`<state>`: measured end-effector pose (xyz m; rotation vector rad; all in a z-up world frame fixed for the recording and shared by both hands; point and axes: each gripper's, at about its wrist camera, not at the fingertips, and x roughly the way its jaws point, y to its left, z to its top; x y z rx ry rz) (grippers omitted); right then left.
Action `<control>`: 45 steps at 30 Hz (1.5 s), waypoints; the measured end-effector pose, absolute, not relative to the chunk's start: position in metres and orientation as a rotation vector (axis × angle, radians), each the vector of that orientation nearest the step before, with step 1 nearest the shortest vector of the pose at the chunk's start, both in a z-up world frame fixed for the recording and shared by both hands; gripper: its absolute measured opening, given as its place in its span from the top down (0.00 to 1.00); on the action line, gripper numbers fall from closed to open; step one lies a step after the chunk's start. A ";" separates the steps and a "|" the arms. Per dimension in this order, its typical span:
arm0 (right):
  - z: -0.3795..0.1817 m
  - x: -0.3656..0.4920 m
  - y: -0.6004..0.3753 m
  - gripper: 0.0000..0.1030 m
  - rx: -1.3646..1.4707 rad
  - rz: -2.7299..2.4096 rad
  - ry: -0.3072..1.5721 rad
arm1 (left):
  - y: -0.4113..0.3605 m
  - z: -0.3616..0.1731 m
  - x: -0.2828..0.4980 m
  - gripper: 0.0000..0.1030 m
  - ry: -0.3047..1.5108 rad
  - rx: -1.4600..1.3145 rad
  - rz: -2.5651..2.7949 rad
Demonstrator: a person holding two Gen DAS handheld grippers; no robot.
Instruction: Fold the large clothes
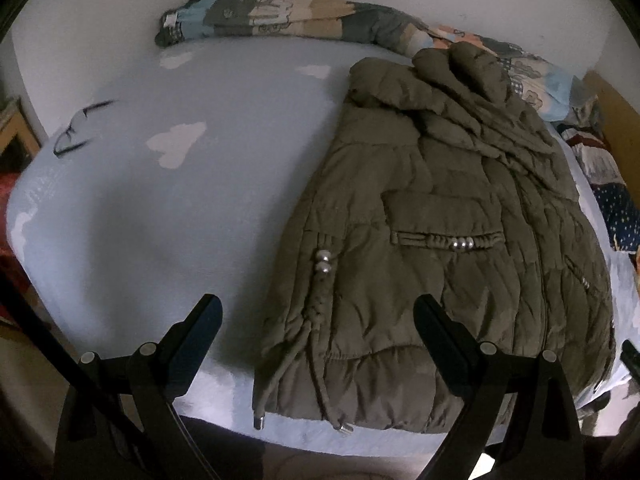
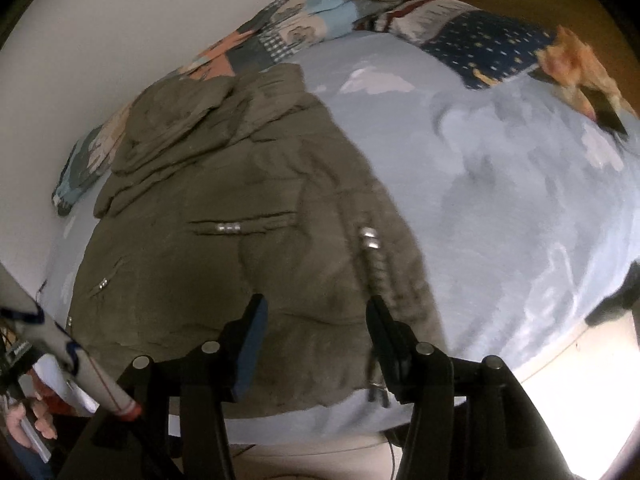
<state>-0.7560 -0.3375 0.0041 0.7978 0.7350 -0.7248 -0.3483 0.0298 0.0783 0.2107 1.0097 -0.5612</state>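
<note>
Jaws open over jacket, only right view shows hand

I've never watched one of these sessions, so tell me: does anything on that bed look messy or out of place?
Nothing looks damaged or spilled. The olive puffer jacket lies flat on the pale blue sheet, its drawstrings trailing loose past the hem. A patchwork quilt is bunched along the wall, and eyeglasses sit on the sheet.

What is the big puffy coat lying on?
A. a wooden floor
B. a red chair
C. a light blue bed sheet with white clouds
C: the olive puffy coat lies flat on the light blue sheet printed with white clouds.
</note>
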 end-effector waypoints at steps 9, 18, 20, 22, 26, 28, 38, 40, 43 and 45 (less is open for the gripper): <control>0.004 -0.781 -0.342 0.42 0.877 -0.732 0.668 | 0.041 0.082 -0.368 0.07 0.999 0.178 -0.594; 0.001 -0.779 -0.335 0.40 0.865 -0.723 0.679 | 0.048 0.072 -0.365 0.07 0.996 0.126 -0.592; 0.001 -0.780 -0.334 0.40 0.865 -0.726 0.679 | 0.048 0.069 -0.362 0.07 1.011 0.114 -0.600; 0.001 -0.783 -0.334 0.40 0.865 -0.732 0.677 | 0.047 0.068 -0.360 0.07 1.019 0.105 -0.609; 0.006 -0.793 -0.337 0.39 0.869 -0.748 0.664 | 0.047 0.070 -0.357 0.07 1.029 0.082 -0.633; 0.009 -0.801 -0.339 0.38 0.877 -0.756 0.646 | 0.048 0.069 -0.356 0.07 1.036 0.075 -0.642; 0.011 -0.821 -0.374 0.32 1.005 -0.737 0.509 | 0.062 0.057 -0.348 0.07 1.066 0.085 -0.604; 0.006 -0.821 -0.381 0.32 1.040 -0.724 0.494 | 0.068 0.054 -0.344 0.07 1.078 0.055 -0.598; -0.003 -0.825 -0.388 0.32 1.079 -0.717 0.484 | 0.069 0.047 -0.339 0.07 1.100 0.027 -0.597; -0.008 -0.828 -0.391 0.32 1.116 -0.706 0.476 | 0.064 0.044 -0.338 0.07 1.112 0.035 -0.603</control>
